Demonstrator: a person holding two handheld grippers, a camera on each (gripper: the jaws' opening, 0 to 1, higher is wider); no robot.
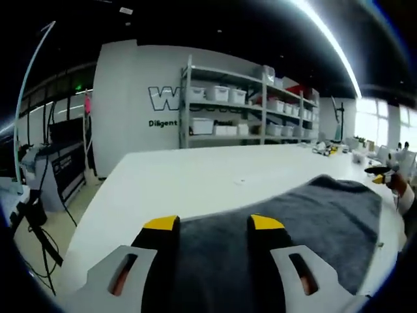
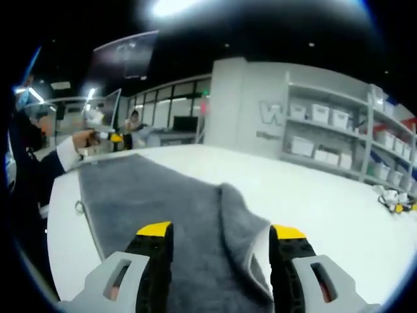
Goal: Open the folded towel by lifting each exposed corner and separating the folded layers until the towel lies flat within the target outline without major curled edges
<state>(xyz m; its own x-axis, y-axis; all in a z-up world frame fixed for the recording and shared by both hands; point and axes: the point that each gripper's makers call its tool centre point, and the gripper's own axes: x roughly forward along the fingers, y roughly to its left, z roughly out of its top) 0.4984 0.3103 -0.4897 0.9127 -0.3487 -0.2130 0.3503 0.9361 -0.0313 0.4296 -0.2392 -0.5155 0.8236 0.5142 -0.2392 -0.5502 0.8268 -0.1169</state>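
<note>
Left tongs (image 1: 215, 225): two black jaws, each capped with a yellow tip. Pale grey moulded shells flank the jaws at their base, each shell with a long slot showing an orange-red insert.

Right tongs (image 2: 221, 233): same build, with black jaws, yellow tips, grey shells, slotted, and orange-red showing in the slots.

Person: dark sleeve (image 2: 45, 171) ending in a white cuff (image 2: 67, 154) at the wrist. In the left gripper view a white cuff also shows at the wrist.
</note>
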